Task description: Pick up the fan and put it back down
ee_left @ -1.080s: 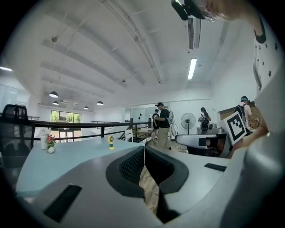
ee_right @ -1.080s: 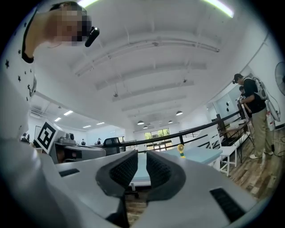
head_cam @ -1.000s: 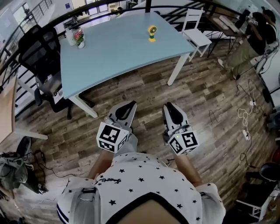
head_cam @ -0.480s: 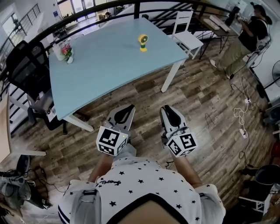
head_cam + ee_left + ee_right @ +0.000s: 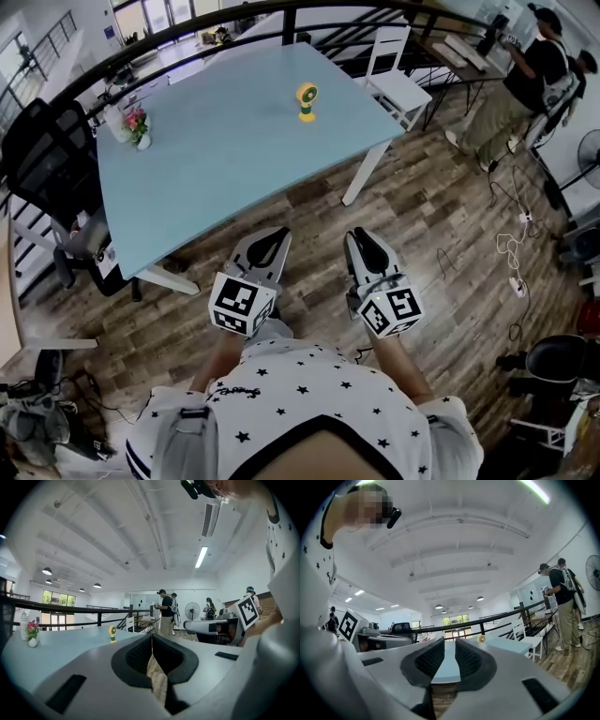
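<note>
The small yellow fan point(image 5: 307, 101) stands upright on the far part of the light blue table point(image 5: 216, 159). It also shows far ahead in the left gripper view as the fan point(image 5: 112, 633), and in the right gripper view as the fan point(image 5: 481, 639). Both grippers hang side by side over the wooden floor, well short of the table. On my left gripper point(image 5: 272, 234) the jaw tips meet, and it holds nothing. My right gripper point(image 5: 361, 234) shows a narrow gap between its pads point(image 5: 431, 658), with only the table seen through it.
A flower vase point(image 5: 139, 127) stands on the table's left corner. A black office chair point(image 5: 47, 141) is at the table's left and a white chair point(image 5: 398, 75) at its far right. People point(image 5: 530, 84) stand at the far right. Cables point(image 5: 511, 253) lie on the floor there.
The table and fan have drawn nearer and slid down and left in the head view. Both grippers keep their places in the picture and their jaws look unchanged.
</note>
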Action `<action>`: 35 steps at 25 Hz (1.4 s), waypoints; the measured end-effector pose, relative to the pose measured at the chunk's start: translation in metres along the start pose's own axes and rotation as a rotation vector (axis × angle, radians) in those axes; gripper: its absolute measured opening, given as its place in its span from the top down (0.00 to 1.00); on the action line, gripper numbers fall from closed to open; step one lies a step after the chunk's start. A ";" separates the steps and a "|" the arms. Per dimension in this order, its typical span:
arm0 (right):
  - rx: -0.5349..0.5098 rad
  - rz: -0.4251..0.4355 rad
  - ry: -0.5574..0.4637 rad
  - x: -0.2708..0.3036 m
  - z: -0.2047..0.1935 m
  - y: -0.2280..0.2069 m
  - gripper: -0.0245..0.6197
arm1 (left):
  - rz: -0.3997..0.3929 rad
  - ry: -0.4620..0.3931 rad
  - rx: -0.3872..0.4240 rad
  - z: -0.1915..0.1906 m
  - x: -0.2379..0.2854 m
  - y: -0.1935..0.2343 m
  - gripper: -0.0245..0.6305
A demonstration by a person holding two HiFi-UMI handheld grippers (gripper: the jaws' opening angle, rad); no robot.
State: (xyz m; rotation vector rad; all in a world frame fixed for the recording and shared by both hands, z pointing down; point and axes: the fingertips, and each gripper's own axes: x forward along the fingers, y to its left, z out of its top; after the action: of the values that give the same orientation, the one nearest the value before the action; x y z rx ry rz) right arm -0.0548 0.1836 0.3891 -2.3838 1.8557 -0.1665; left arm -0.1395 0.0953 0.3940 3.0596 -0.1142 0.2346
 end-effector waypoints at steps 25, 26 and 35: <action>0.012 -0.065 0.028 0.103 -0.018 -0.009 0.86 | 0.005 0.012 -0.009 -0.010 0.029 0.113 0.92; 0.015 -0.065 0.027 0.106 -0.018 -0.009 0.86 | 0.011 0.013 -0.009 -0.010 0.029 0.116 0.92; 0.033 -0.028 0.035 0.136 -0.024 -0.026 0.86 | 0.070 0.031 -0.010 -0.014 0.039 0.138 0.92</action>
State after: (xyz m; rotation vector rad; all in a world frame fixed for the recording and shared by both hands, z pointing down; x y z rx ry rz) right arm -0.0010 0.0574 0.4191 -2.4008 1.8200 -0.2408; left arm -0.1143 -0.0432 0.4230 3.0436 -0.2199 0.2846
